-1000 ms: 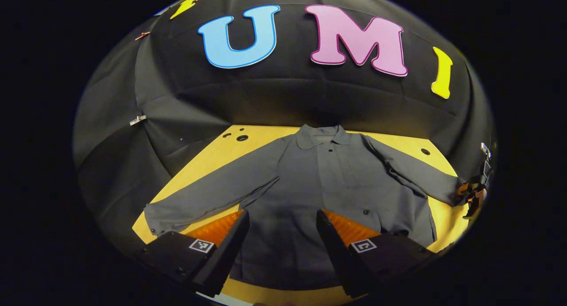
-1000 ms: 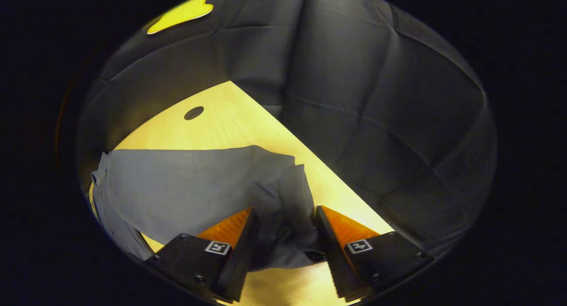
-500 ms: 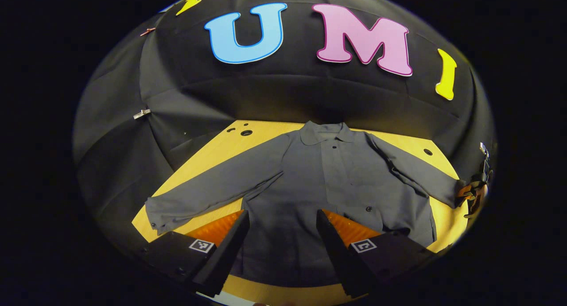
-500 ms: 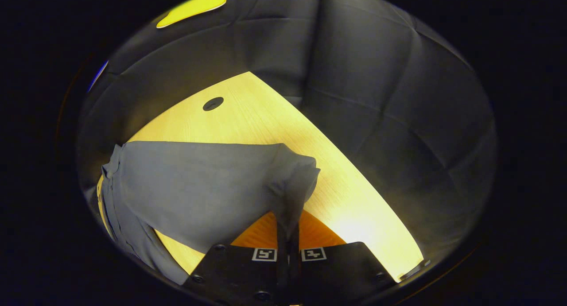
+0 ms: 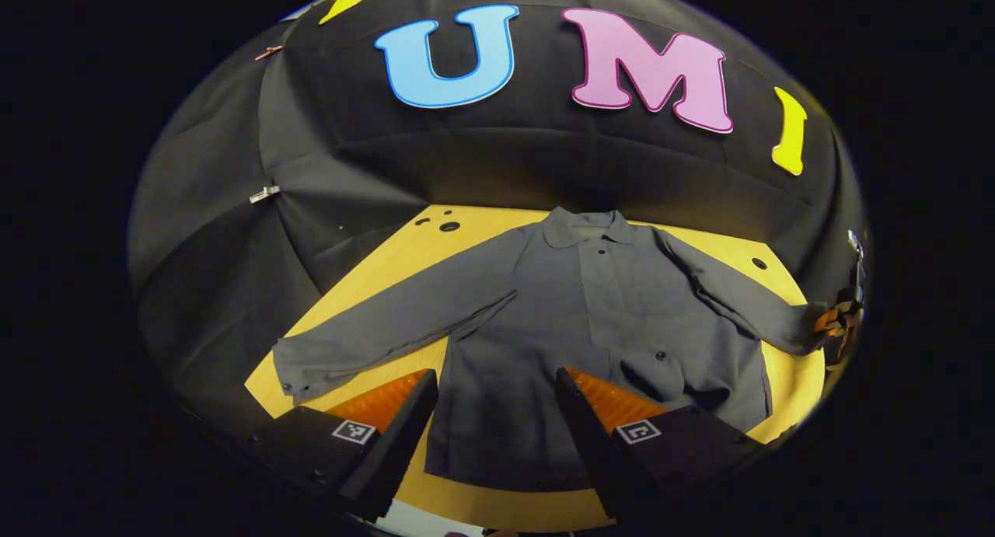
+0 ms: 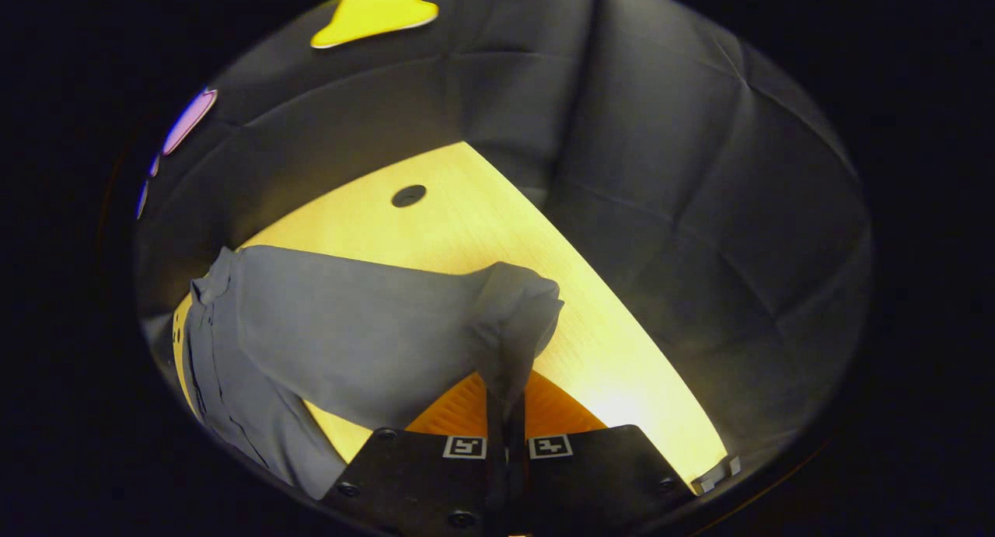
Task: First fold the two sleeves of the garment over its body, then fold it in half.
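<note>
My right tongs [image 6: 505, 413] are clenched on the cuff of one sleeve [image 6: 513, 319] of the shirt [image 5: 591, 327], which lies flat on the desk [image 5: 389, 265] ahead of my left tongs [image 5: 496, 413], released above its hem. I should carry the cuff low across the body, keeping the fold flat.

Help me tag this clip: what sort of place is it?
Probably a staged recording booth, not a home: black cloth wall, a bare wooden table with drilled holes, and one grey shirt laid flat.
</note>
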